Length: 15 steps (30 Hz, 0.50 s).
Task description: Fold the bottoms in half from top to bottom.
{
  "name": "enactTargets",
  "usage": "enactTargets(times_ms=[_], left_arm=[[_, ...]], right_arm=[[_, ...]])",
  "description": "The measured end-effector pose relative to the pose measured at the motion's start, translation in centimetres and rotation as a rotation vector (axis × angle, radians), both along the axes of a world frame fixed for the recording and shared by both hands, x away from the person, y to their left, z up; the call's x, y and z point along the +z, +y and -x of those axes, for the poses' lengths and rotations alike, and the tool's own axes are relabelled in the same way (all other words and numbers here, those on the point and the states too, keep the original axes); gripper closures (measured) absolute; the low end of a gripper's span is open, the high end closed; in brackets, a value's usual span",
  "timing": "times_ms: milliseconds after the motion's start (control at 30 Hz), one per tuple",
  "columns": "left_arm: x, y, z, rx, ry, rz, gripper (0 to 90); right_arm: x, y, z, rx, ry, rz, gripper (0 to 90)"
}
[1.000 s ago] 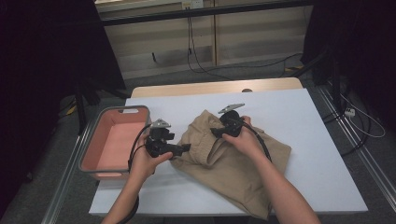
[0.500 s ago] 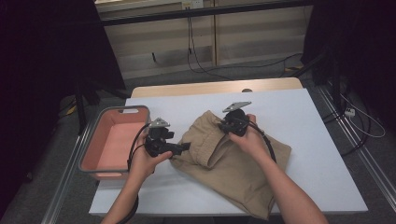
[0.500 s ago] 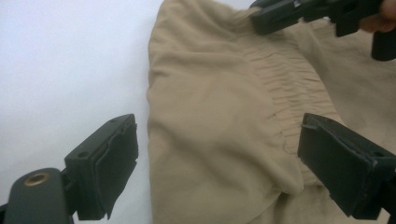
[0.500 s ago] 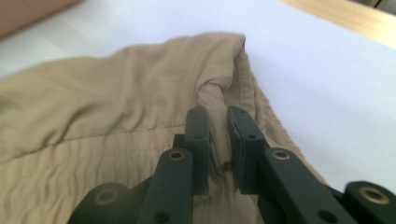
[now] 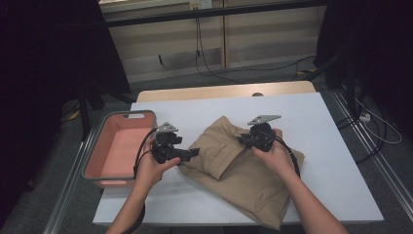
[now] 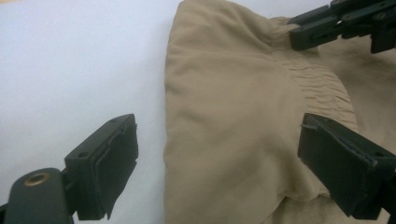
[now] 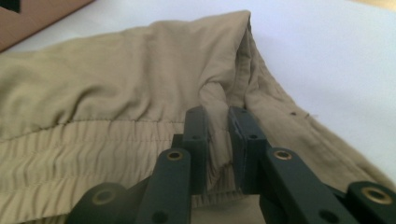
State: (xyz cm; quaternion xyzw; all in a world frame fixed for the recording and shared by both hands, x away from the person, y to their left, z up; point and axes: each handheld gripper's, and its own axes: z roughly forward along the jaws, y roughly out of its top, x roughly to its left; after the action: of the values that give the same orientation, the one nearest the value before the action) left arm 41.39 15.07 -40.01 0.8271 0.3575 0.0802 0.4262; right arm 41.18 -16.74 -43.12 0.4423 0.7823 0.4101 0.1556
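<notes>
On the white table [image 5: 321, 161], khaki trousers [image 5: 243, 170] lie crumpled mid-table. The left gripper [image 6: 215, 168] stands wide apart at their near-left edge; the right gripper [image 7: 217, 140], having just closed, pinches the elastic waistband [image 7: 93, 135]. Leftward sits a pink bin [image 5: 92, 161].

We see matt khaki cloth shorts [image 5: 238, 165], gathered at the waistband between the right gripper's [image 7: 219, 135] matt black plastic jaws, on a smooth white tabletop [image 5: 321, 126].

White-topped table [image 5: 311, 146], rectangular, wooden strip along the far edge at 12 o'clock. Directly on top: crumpled khaki garment [image 5: 243, 170] from centre toward 6 o'clock. Pink tray [image 5: 100, 151] at 9 o'clock, against the table's edge; support unclear.
</notes>
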Motion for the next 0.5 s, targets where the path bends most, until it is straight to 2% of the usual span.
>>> enactTargets(times_ms=[100,167,200,233,300,500], left_arm=[[0.0,0.0,0.0,0.002,-0.003,-0.002,12.2],[-0.1,0.1,0.0,0.001,0.001,-0.003,12.2],[-0.1,0.1,0.0,0.002,0.003,0.000,12.2],[-0.2,0.1,0.0,0.003,0.004,-0.004,12.2],[-0.2,0.1,0.0,0.004,0.004,-0.004,12.2],[-0.2,0.1,0.0,0.003,0.006,-0.007,12.2]], right_arm=[[-1.0,0.1,-0.1,-0.020,0.010,0.004,68.0],[-1.4,0.2,0.0,-0.033,0.002,-0.001,59.0],[-1.4,0.2,0.0,-0.033,0.002,-0.001,59.0],[-1.9,0.2,-0.1,-0.039,0.030,-0.021,52.1],[-2.0,0.0,-0.1,-0.054,0.031,-0.029,48.6],[-2.5,0.1,-0.1,-0.066,0.036,-0.041,46.4]])
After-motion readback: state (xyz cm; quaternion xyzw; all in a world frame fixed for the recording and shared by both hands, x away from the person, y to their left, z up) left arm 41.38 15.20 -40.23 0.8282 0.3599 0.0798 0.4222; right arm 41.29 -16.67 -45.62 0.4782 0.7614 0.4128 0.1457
